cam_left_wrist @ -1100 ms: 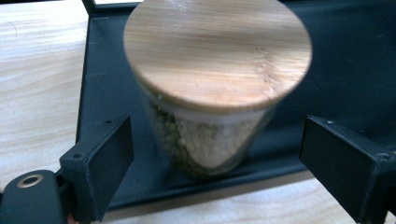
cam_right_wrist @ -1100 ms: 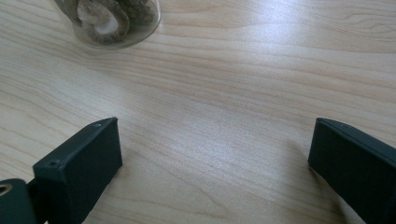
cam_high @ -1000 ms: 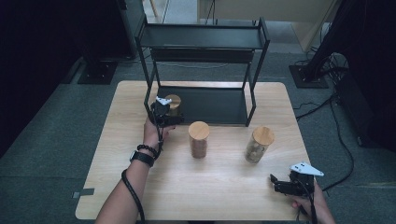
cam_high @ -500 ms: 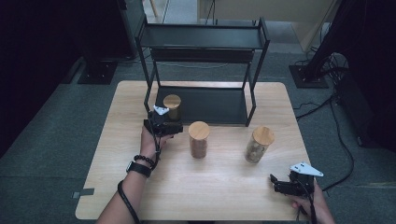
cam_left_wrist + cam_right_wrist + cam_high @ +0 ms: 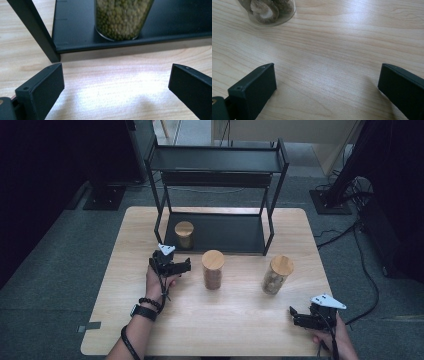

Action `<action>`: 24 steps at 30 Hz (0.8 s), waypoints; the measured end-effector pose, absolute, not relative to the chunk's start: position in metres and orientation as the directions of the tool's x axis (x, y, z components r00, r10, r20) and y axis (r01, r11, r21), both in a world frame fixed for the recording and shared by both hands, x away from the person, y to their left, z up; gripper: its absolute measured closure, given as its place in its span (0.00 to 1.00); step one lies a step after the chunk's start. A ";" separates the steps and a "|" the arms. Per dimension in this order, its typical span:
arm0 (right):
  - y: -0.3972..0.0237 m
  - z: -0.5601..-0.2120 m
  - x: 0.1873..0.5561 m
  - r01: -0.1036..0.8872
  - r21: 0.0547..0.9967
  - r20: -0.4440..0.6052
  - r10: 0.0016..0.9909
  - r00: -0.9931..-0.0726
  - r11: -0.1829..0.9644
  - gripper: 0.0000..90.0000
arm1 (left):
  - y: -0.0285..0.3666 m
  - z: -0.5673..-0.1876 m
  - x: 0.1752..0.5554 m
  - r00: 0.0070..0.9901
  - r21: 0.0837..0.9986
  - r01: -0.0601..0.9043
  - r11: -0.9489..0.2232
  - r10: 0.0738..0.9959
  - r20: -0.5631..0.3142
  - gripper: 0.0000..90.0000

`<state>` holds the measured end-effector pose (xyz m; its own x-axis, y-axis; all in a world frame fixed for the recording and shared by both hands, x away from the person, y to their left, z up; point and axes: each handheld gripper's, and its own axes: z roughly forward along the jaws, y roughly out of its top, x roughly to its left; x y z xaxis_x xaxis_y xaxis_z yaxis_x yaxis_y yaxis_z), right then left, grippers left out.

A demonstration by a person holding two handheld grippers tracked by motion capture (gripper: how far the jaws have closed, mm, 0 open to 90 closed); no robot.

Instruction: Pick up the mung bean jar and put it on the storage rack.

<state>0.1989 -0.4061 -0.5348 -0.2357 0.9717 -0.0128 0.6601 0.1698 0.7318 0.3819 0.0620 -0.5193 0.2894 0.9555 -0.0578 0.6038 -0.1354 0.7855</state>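
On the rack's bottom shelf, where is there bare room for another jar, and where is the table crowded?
The bottom shelf is bare from the green-bean jar at its left end across to the right posts. On the table, the front strip between the left gripper and right gripper is free. It is crowded just before the rack, around the middle jar and mushroom jar.

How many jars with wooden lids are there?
3. One jar stands on the rack's bottom shelf, one at the table's middle, and one to its right on the table. None seems hidden.
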 end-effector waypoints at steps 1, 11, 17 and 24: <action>-0.406 -0.535 0.199 0.660 0.732 -0.014 0.972 -0.235 0.170 0.01 | 0.063 -0.521 0.381 0.300 0.785 0.603 -0.140 0.952 -0.061 0.02; -0.406 -0.535 0.199 0.660 0.732 -0.015 0.973 -0.231 0.168 0.01 | 0.068 -0.524 0.374 0.287 0.784 0.604 -0.142 0.957 -0.049 0.03; -0.406 -0.535 0.199 0.659 0.733 -0.018 0.973 -0.230 0.169 0.01 | 0.071 -0.525 0.372 0.284 0.763 0.629 -0.149 0.957 -0.048 0.03; -0.406 -0.535 0.199 0.657 0.734 -0.020 0.973 -0.230 0.170 0.01 | 0.074 -0.526 0.367 0.293 0.744 0.645 -0.172 0.955 -0.033 0.03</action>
